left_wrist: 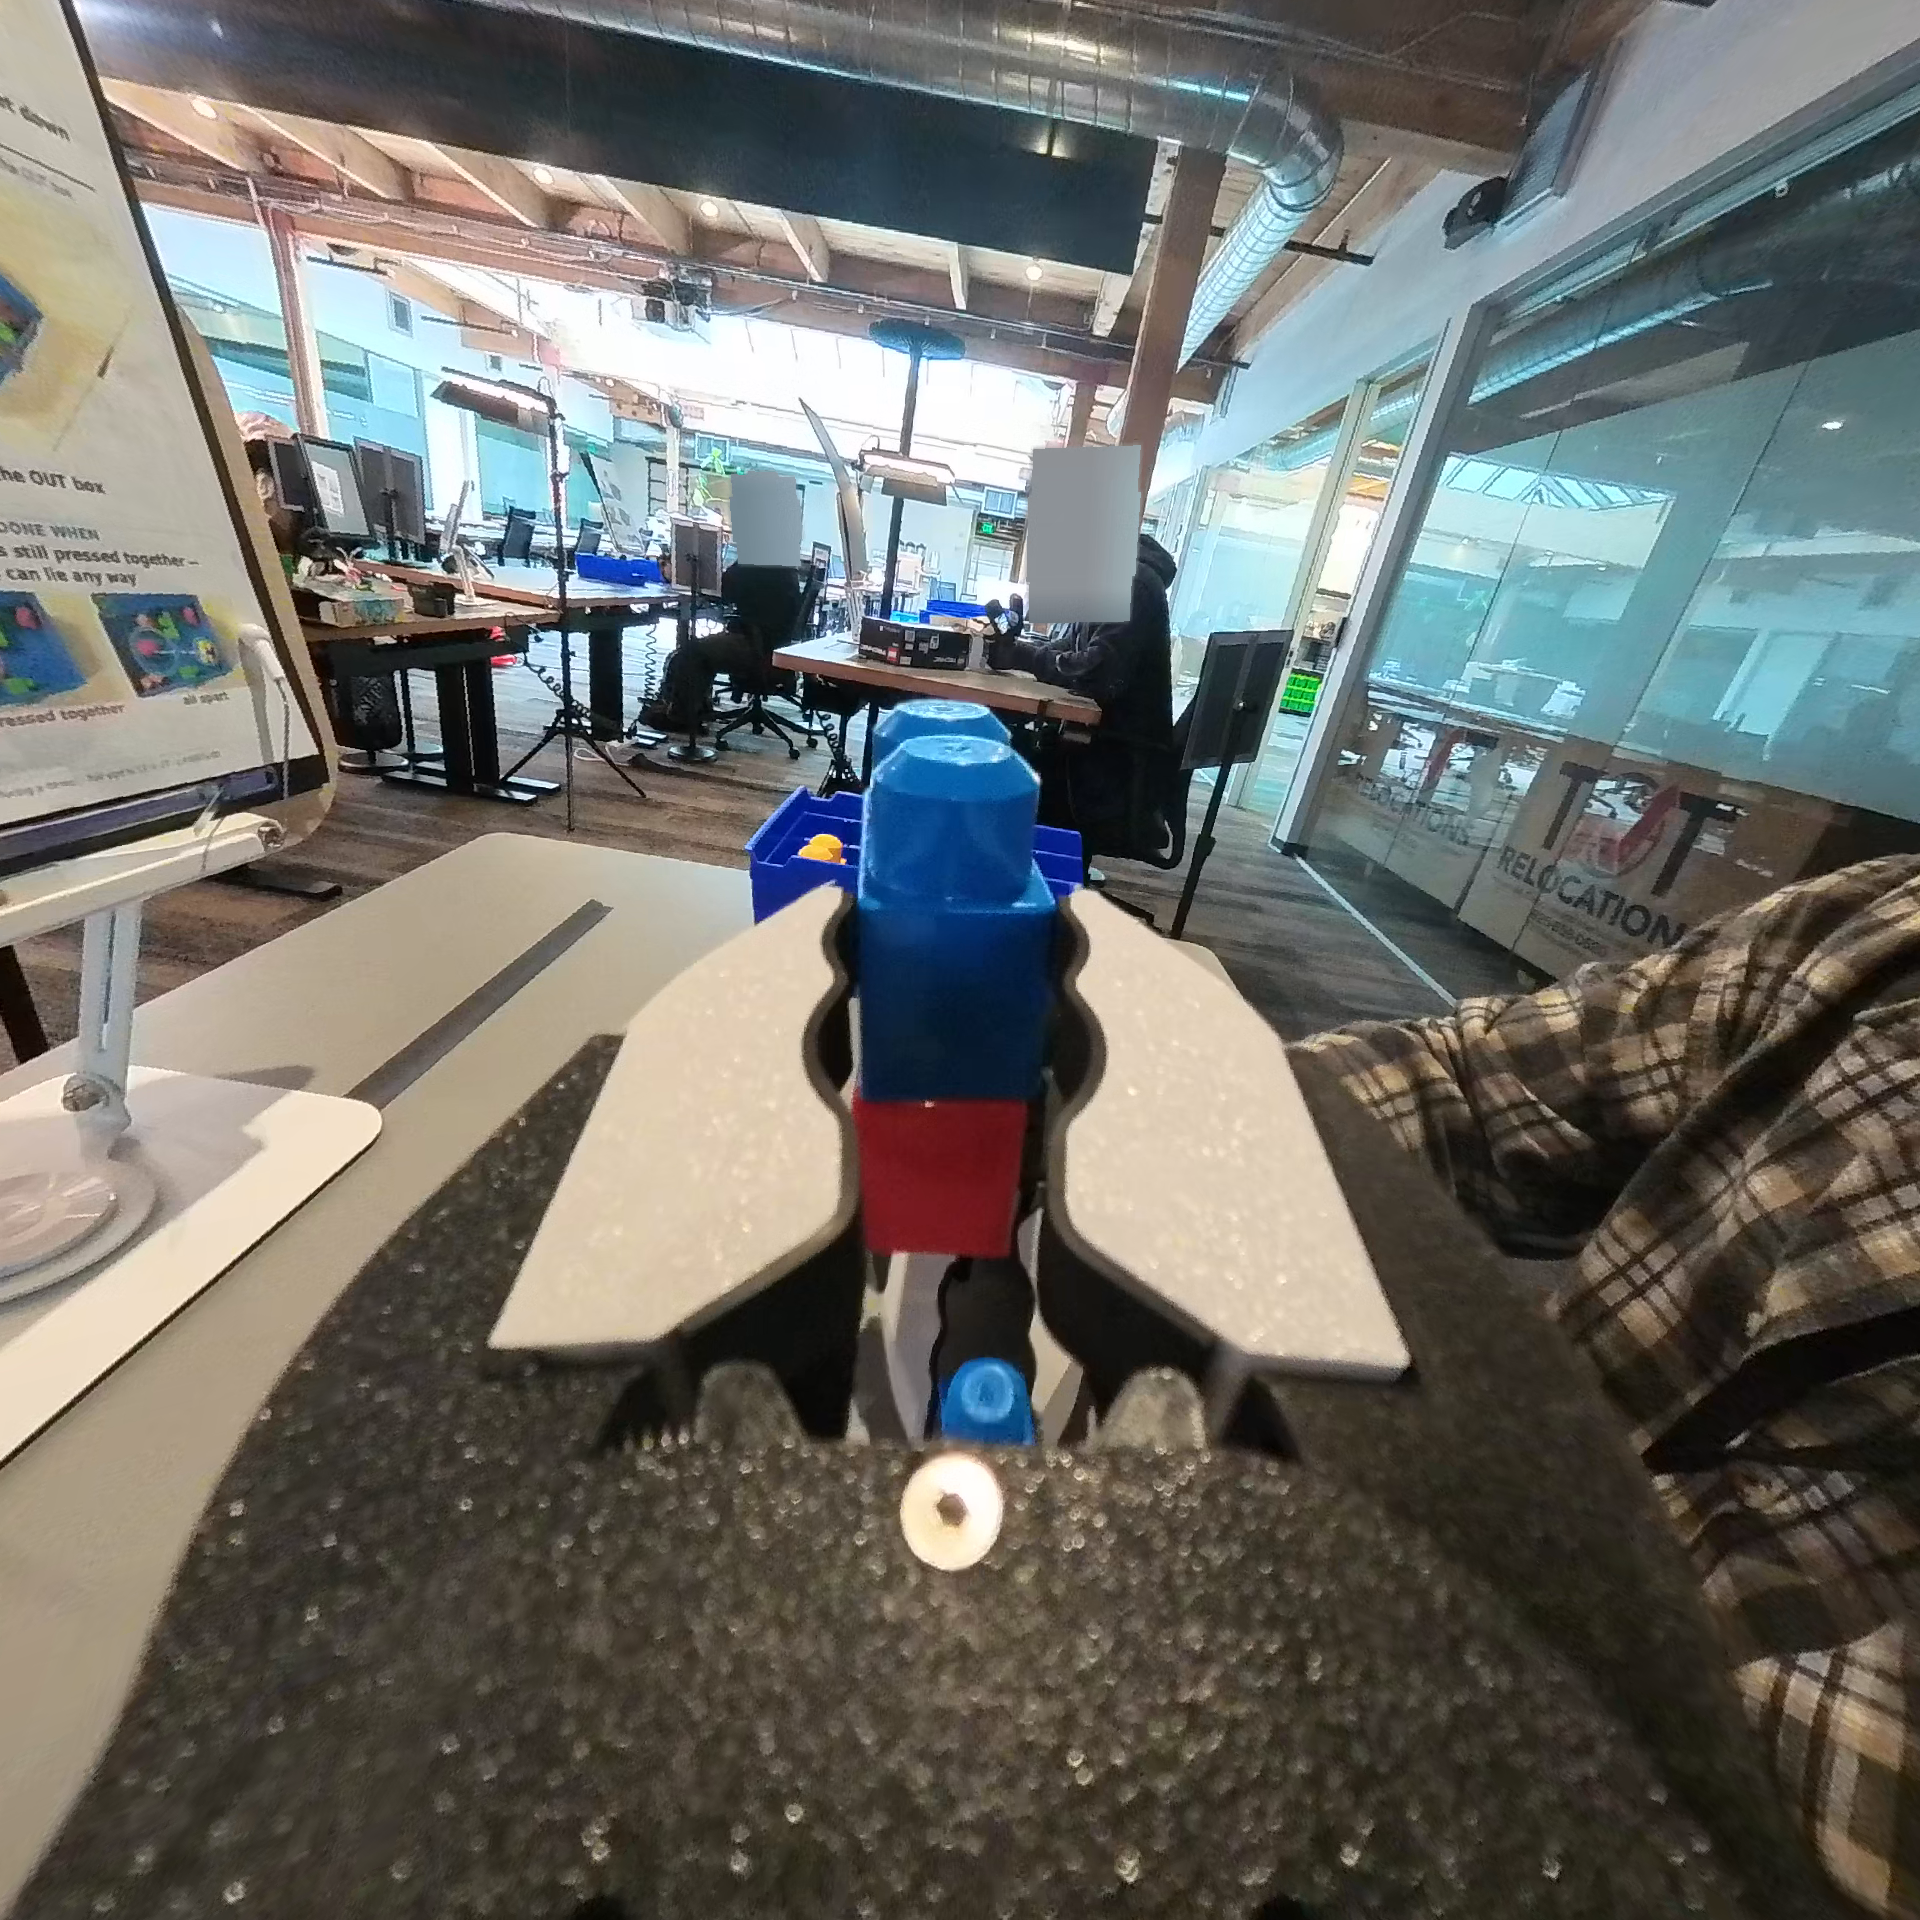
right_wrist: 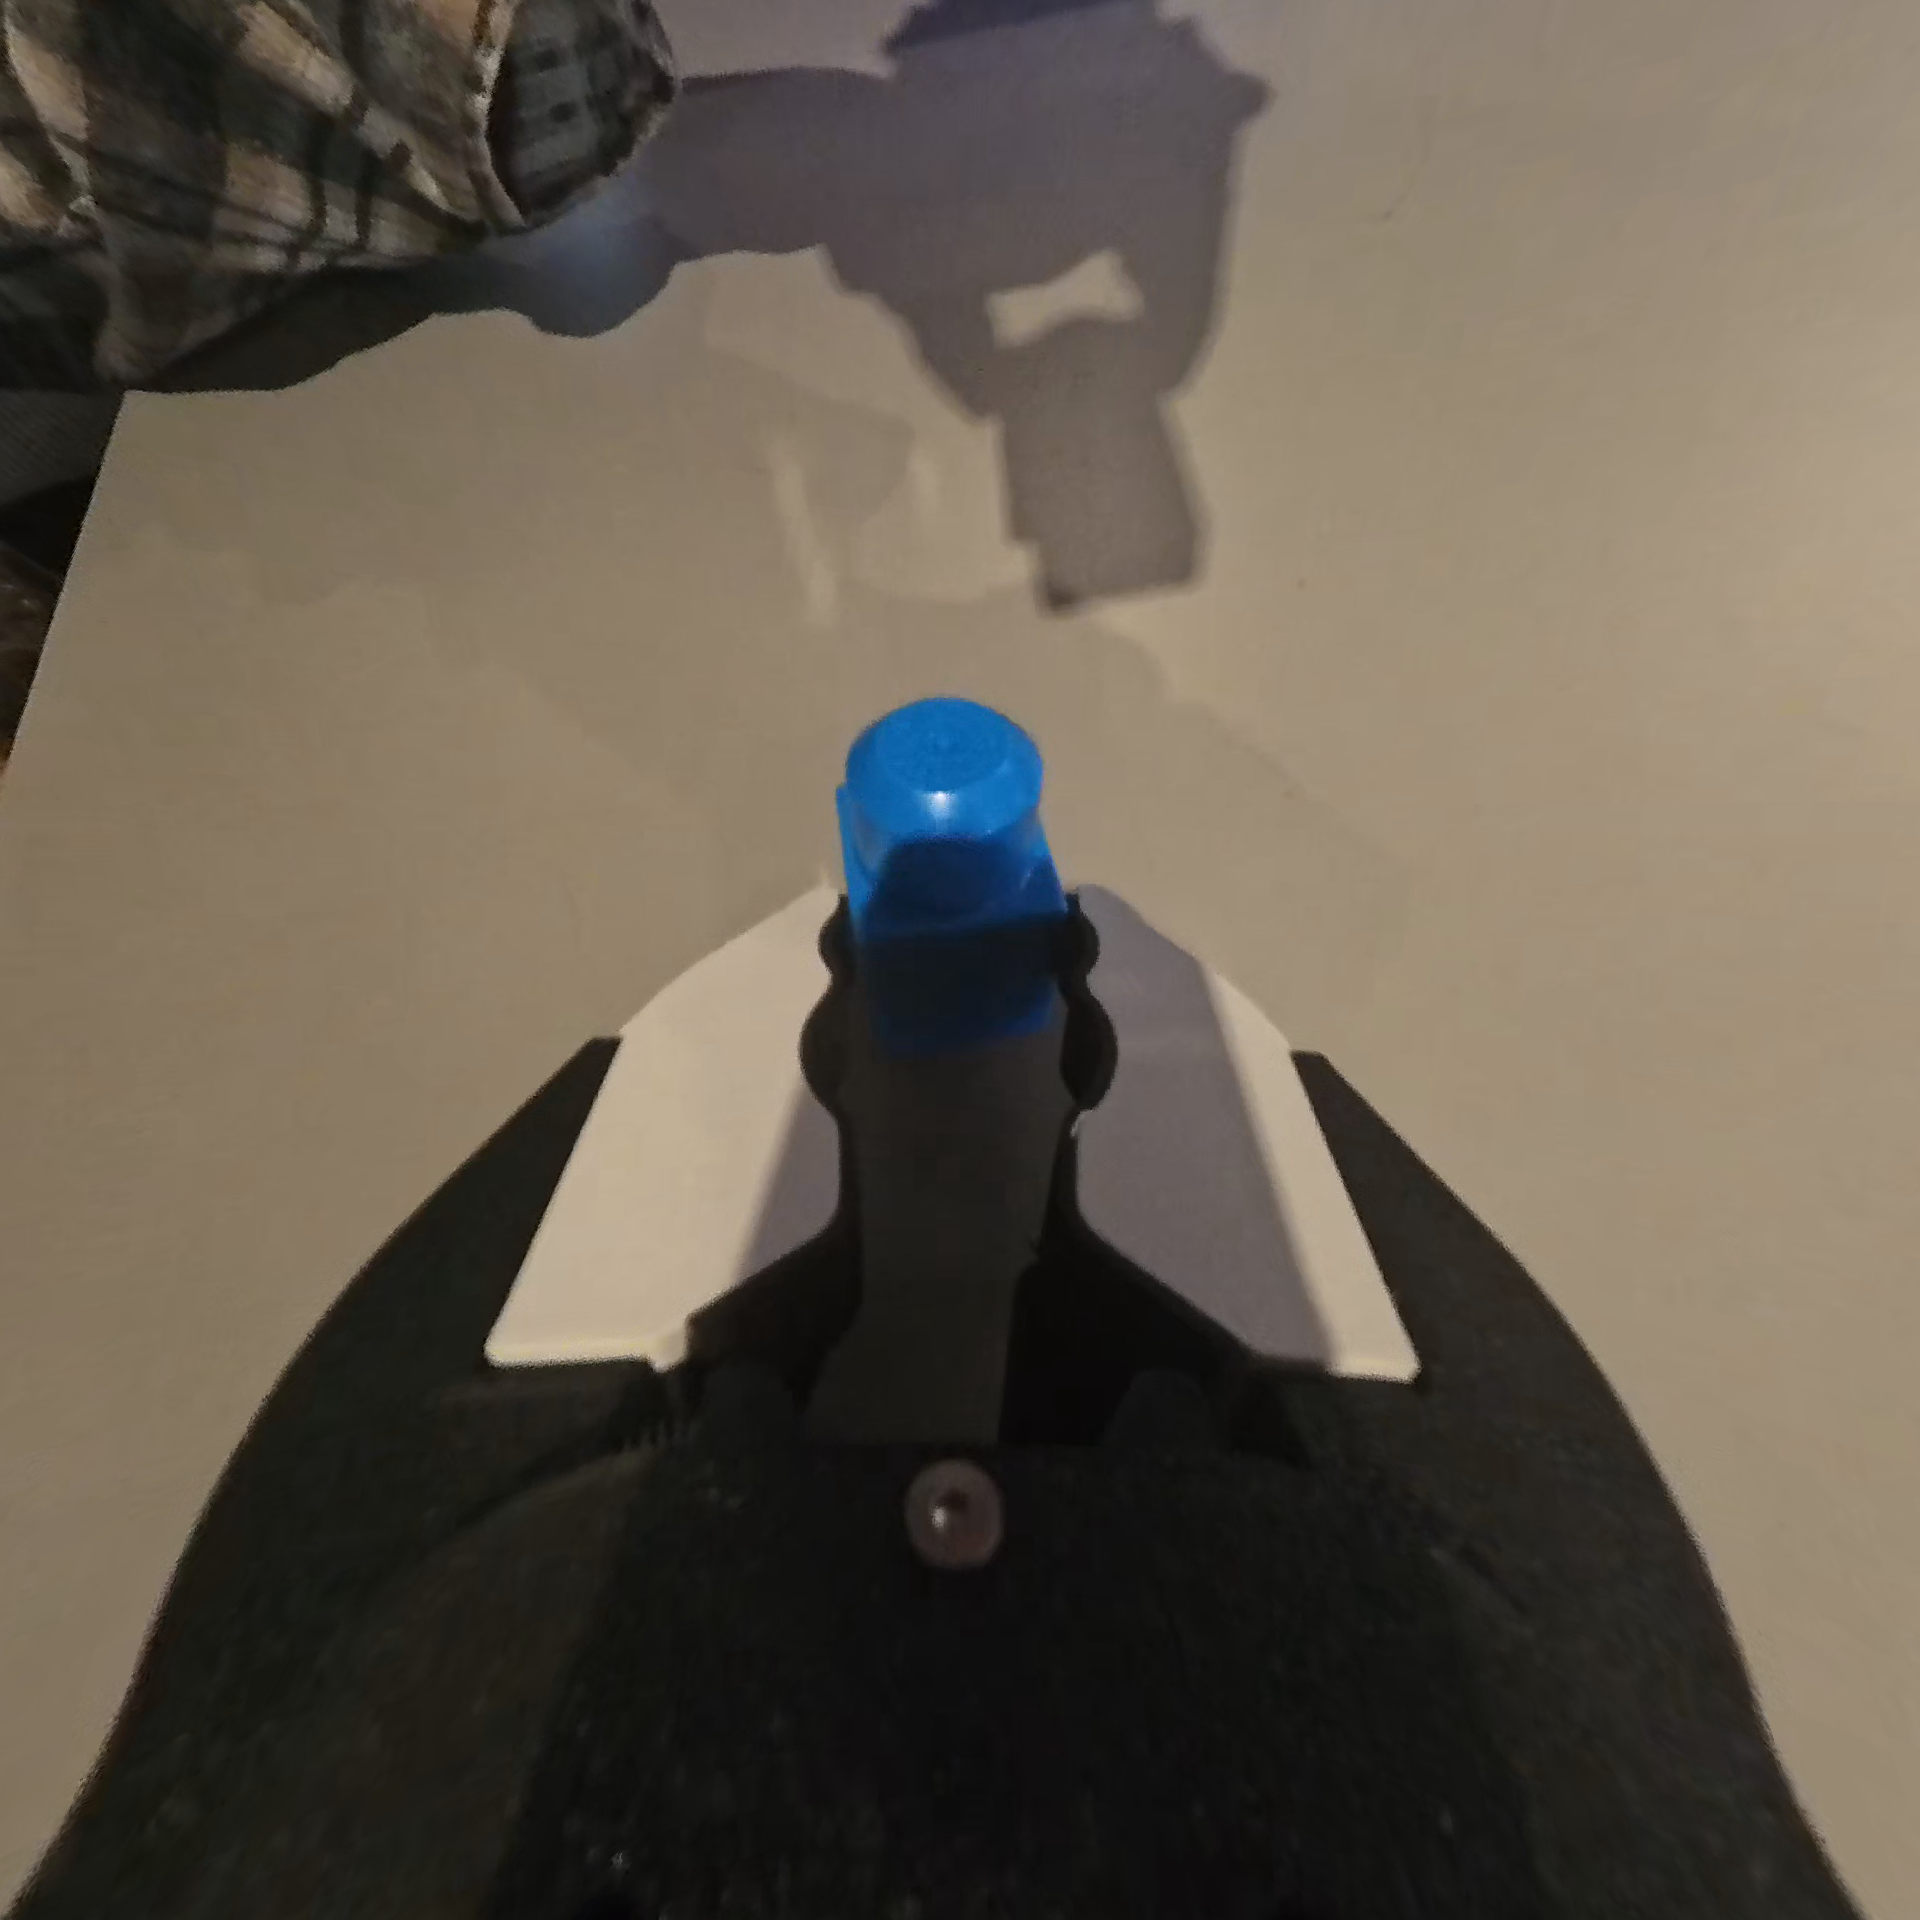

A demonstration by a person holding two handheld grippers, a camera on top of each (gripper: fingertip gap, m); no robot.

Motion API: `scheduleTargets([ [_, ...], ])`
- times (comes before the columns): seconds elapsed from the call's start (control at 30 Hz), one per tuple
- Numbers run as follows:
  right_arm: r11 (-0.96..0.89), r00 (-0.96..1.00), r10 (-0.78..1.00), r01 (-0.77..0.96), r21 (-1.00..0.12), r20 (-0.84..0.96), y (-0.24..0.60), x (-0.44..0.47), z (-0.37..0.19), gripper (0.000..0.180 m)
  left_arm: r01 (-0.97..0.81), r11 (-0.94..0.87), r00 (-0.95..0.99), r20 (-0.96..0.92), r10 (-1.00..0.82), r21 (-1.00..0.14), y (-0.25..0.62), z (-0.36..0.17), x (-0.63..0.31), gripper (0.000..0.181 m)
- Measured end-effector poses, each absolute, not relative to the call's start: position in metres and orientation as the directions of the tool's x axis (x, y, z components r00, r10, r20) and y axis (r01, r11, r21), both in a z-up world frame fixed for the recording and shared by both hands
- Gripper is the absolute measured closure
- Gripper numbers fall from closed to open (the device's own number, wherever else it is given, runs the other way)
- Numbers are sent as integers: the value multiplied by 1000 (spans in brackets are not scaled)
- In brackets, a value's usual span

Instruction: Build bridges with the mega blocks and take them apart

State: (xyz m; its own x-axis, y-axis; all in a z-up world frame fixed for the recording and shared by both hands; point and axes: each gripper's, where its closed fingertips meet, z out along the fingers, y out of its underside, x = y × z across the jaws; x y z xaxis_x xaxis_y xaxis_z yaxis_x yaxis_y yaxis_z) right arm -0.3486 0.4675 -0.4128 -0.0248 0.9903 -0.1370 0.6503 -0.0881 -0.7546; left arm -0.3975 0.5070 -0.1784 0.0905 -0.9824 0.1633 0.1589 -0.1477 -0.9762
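My left gripper [left_wrist: 951, 935] is shut on a blue block [left_wrist: 948, 997] with two studs, and a red block [left_wrist: 940, 1174] is joined under it. It holds this stack raised above the table [left_wrist: 447, 977], pointing out into the room. Low between the fingers, the stud of another blue block [left_wrist: 985, 1403] shows. My right gripper [right_wrist: 956, 935] is shut on a small blue single-stud block [right_wrist: 948, 894] and points down at the pale table [right_wrist: 416, 727], held above it. The shadow of a gripper and block [right_wrist: 1091, 416] falls on the table.
A blue bin [left_wrist: 800, 862] with a yellow piece in it stands at the table's far edge. A tablet on a white stand [left_wrist: 125, 416] is at the left. A plaid sleeve [left_wrist: 1662, 1143] is at the right and also shows in the right wrist view [right_wrist: 260, 135]. People sit at desks beyond. Left tips to right tips: about 25 cm.
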Motion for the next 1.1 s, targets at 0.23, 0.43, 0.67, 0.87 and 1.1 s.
scheduleTargets([
  [0.23,-145,27,986,647,-748,-167,470,-334,-396,142,108,-165,108,177,-978,-980,510,-188,-395,145],
  [0.43,-243,59,965,577,-780,-257,476,-322,-338,143,79,-219,82,226,-971,-972,509,-197,-385,145],
  [0.67,-271,14,951,520,-810,-309,482,-330,-282,143,160,-280,42,290,-956,-947,509,-192,-377,145],
  [0.87,-234,-32,953,554,-799,-302,481,-332,-281,143,125,-293,36,299,-954,-948,505,-197,-365,145],
  [1.1,-222,-34,962,481,-848,-272,487,-338,-272,143,98,-301,41,306,-951,-949,500,-202,-350,145],
])
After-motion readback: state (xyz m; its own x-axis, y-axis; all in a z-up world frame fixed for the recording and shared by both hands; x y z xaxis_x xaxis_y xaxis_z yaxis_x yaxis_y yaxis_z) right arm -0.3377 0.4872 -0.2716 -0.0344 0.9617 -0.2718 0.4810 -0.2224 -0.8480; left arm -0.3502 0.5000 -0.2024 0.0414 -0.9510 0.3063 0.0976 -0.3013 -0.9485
